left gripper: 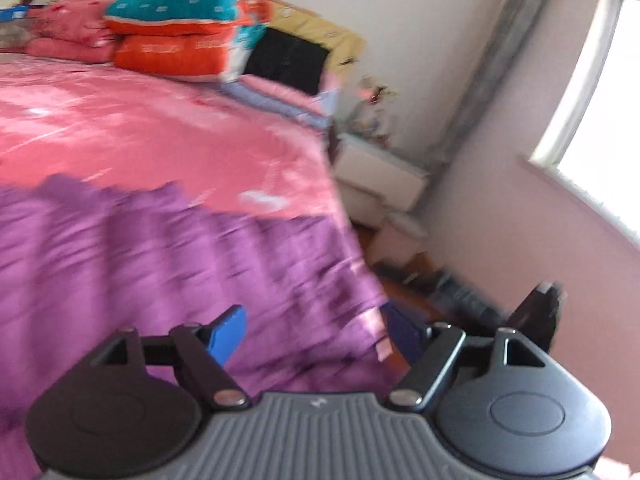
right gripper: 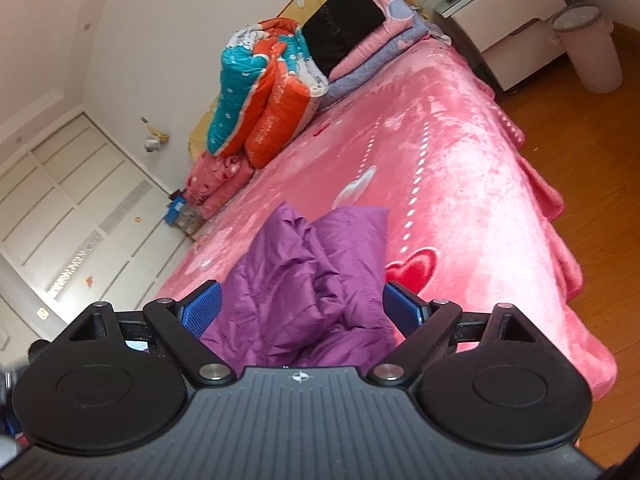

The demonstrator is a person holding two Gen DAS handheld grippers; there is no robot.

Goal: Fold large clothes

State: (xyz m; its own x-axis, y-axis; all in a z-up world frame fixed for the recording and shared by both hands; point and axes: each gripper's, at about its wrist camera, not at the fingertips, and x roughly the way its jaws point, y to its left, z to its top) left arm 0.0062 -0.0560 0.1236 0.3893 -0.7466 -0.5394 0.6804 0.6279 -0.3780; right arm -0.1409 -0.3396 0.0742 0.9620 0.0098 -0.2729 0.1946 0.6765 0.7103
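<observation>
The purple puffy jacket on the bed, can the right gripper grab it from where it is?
Probably yes. The right gripper is open, and the purple jacket lies bunched on the pink blanket right between its fingers. Nothing covers the jacket or stands in the way.

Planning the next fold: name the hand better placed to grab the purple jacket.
Probably right: its open tongs frame the bunched jacket. The left tongs are open over the jacket's edge.
</observation>
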